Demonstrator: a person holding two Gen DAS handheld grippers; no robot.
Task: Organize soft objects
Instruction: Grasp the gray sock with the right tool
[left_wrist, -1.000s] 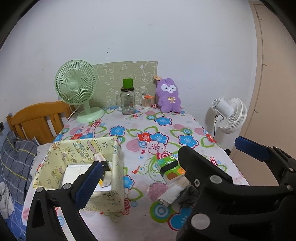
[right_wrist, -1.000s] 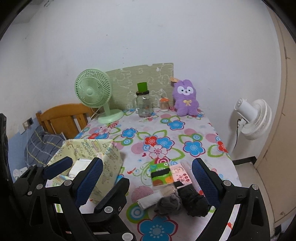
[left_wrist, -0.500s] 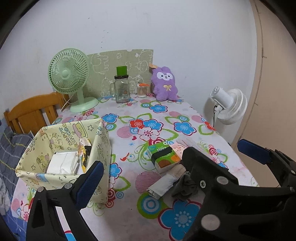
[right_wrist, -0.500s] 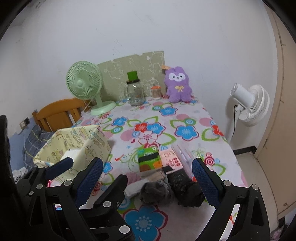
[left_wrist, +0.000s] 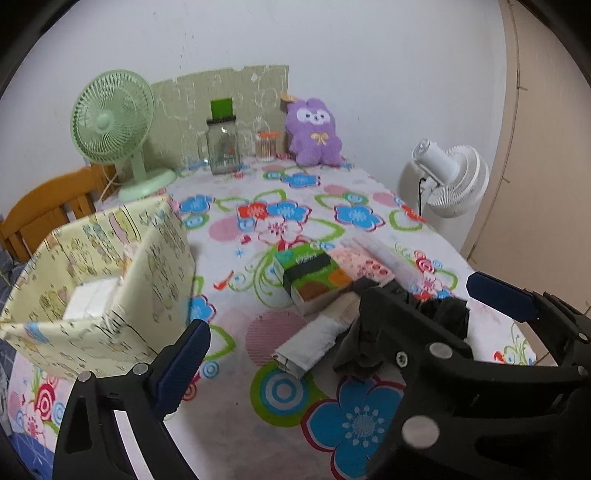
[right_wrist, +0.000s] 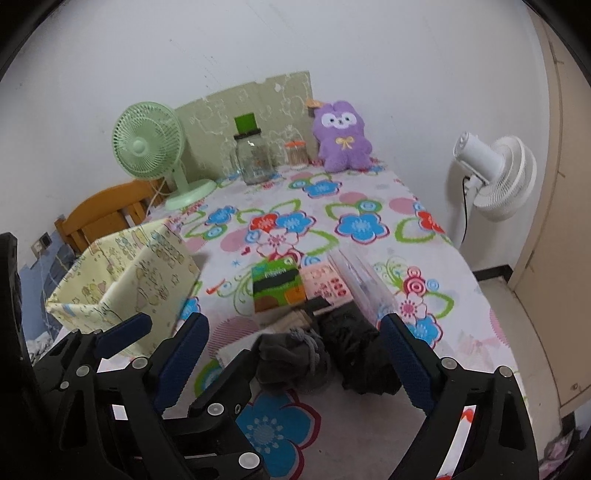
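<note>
Entry: both grippers, right gripper (right_wrist: 295, 354) and left gripper (left_wrist: 332, 325), were brought lower and nearer over the last second, jaws spread and empty; grey sock bundle (right_wrist: 295, 360) lay between the right fingers, fabric bin (right_wrist: 125, 273) forward-left; pickup judged imminent.

Right tool (left_wrist: 424, 306) partly hides black cloth (left_wrist: 448, 314).

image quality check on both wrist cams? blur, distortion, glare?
Left wrist: strong fisheye bowing with a dark vignette at the corners; yellow fabric box and green tissue pack slightly motion-smeared. Right wrist: same bowing; grey sock bundle soft; purple plush fairly sharp. Flat lighting, no strong glare.
</note>
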